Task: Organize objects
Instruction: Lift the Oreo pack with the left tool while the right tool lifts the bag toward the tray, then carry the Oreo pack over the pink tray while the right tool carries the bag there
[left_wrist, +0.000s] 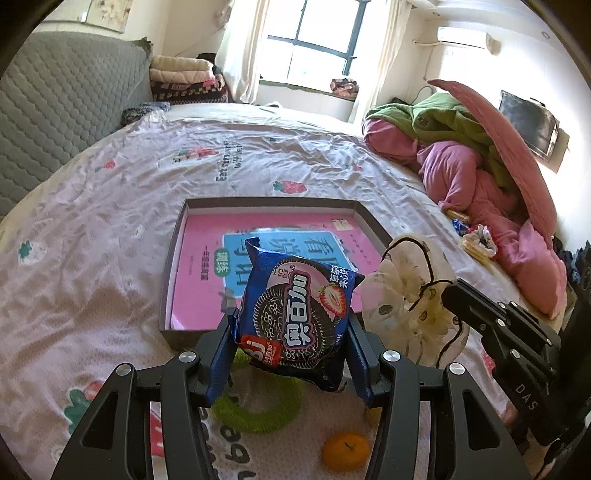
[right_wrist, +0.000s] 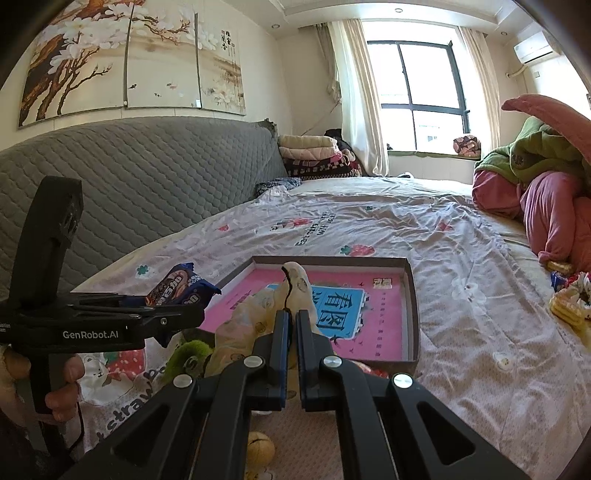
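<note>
Above bedsheet (left_wrist: 110, 206), upright cookie packet (left_wrist: 299, 321).

Inventory, counted:

- Tools: two. Left tool (left_wrist: 291, 328), right tool (right_wrist: 293, 325).
- Blue cookie packet (left_wrist: 295, 314): one.
- White floral drawstring pouch (left_wrist: 410, 295): one.
- Shallow cardboard box (left_wrist: 173, 258): one, with one pink book (left_wrist: 203, 266) inside.
- Green ring (left_wrist: 258, 410): one.
- Orange fruit (left_wrist: 345, 450): one.
- Yellowish round item (right_wrist: 260, 448): one, kind unclear.
- Bed (left_wrist: 110, 206): one, with one printed sheet.
- Grey quilted headboard (right_wrist: 147, 173): one.
- Stack of folded blankets (right_wrist: 314, 155): one stack; count within unclear.
- Heap of pink and green bedding (left_wrist: 472, 147): one.
- Small snack items beside heap (left_wrist: 476, 240): several, number unclear.
- Window (right_wrist: 421, 85): one.
- Air conditioner (left_wrist: 465, 37): one.
- Painted wall panels (right_wrist: 129, 55): three.
</note>
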